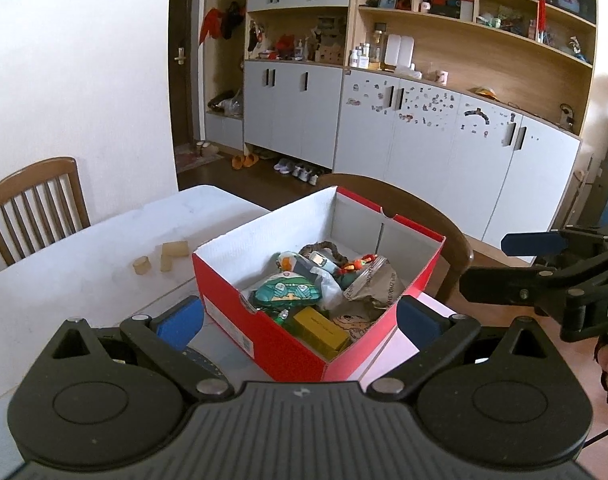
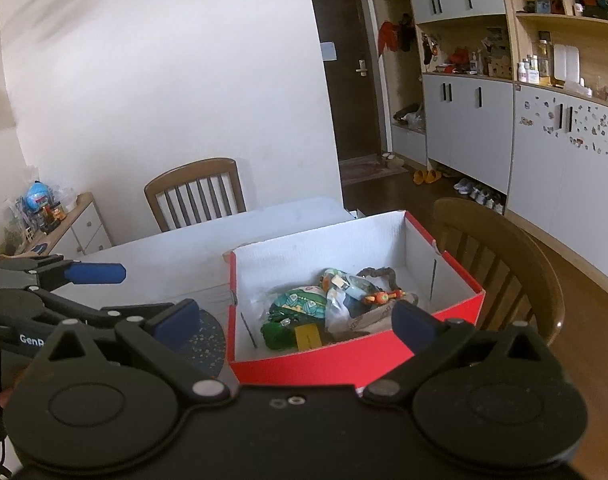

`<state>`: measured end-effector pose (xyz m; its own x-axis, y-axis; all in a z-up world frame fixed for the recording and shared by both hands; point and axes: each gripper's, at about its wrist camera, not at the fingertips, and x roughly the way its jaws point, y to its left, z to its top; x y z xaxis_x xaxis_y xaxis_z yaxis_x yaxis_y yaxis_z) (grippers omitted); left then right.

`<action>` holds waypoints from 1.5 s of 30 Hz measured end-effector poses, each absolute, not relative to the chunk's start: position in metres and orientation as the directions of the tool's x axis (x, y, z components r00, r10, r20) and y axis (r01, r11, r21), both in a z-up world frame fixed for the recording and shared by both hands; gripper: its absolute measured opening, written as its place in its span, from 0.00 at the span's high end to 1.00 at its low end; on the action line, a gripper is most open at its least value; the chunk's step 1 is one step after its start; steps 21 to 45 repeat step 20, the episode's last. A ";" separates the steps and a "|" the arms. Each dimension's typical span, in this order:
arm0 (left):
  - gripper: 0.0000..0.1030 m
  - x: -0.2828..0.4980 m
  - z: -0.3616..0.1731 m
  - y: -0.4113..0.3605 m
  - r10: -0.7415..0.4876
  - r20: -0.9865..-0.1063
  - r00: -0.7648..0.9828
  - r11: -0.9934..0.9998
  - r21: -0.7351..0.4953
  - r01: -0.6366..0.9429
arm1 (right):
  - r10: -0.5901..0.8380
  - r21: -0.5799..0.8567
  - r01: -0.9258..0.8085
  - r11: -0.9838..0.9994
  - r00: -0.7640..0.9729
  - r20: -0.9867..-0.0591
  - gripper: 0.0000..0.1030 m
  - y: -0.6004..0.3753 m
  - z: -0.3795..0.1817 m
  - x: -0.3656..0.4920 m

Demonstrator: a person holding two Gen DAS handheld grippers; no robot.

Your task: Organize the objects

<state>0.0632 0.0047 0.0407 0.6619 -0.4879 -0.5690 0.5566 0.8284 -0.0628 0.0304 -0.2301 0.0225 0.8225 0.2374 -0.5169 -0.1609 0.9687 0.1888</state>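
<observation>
A white table (image 1: 83, 256) stands before grey cabinets. On it sits a red box (image 1: 287, 344) holding a green pouch (image 1: 285, 292), a yellow carton (image 1: 322, 332) and crumpled bags. Three pale blocks (image 1: 163, 260) beside it look light and stiff, best pinched across flat sides. The left gripper (image 1: 299, 316) and right gripper (image 2: 295, 320) both gape empty.

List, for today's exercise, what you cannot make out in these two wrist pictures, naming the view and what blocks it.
- Left wrist view: the dark speckled round mat lies mostly behind the left gripper.
- Both views: the bottom of the red cardboard box is covered by piled items; the green patterned pouch hides what is underneath.
- Left wrist view: print on the yellow rectangular carton is too small.
- Right wrist view: the three tan blocks are not seen.
</observation>
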 end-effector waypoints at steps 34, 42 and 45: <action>0.00 0.065 0.035 0.000 -0.504 -0.578 0.642 0.814 -0.069 0.577 | 0.222 0.201 -0.132 0.971 0.813 -0.538 0.01 -0.234 0.018 0.028; 0.00 0.065 0.035 0.000 -0.504 -0.578 0.642 0.814 -0.069 0.577 | 0.222 0.201 -0.132 0.971 0.813 -0.538 0.01 -0.234 0.018 0.028; 0.00 0.065 0.035 0.000 -0.504 -0.578 0.642 0.814 -0.069 0.577 | 0.222 0.201 -0.132 0.971 0.813 -0.538 0.01 -0.234 0.018 0.028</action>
